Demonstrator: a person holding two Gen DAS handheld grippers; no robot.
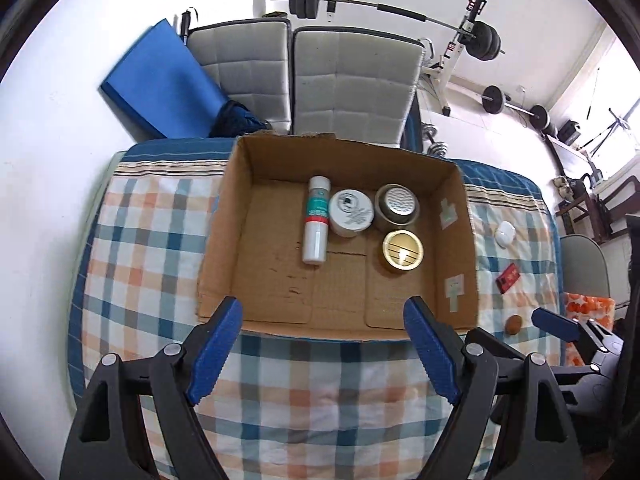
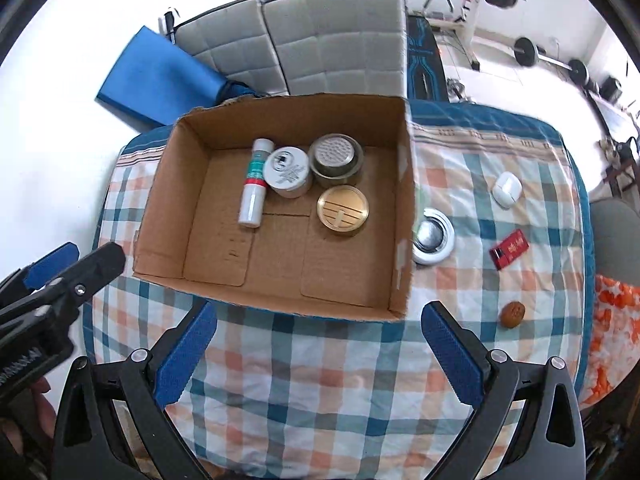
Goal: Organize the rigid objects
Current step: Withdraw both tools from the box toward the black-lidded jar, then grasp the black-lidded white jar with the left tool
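Right wrist view looks down on one open cardboard box (image 2: 224,264) sitting on a checked cloth (image 2: 320,380), and everything else is easiest placed from that box. Four things lie inside it, toward its far wall: one white tube (image 2: 254,184) with a green and red label lying on its side, one white jar (image 2: 288,171) touching it, one grey tin (image 2: 337,160) with a dimpled lid, and one gold-lidded tin (image 2: 342,210) just in front of that. Printing on the tube and jar is too small to read.

Four more things lie outside the box on its right: a white ring-shaped dish (image 2: 433,236) right against the wall, a white earbud case (image 2: 507,189), a red packet (image 2: 509,249) with unreadable gold writing, and a brown nut (image 2: 513,313).

Both tools hang over the cloth on the near side of the box. Right gripper (image 2: 320,356) is spread wide, holding nothing; left gripper (image 1: 323,352) likewise gapes, with nothing between its blue pads.
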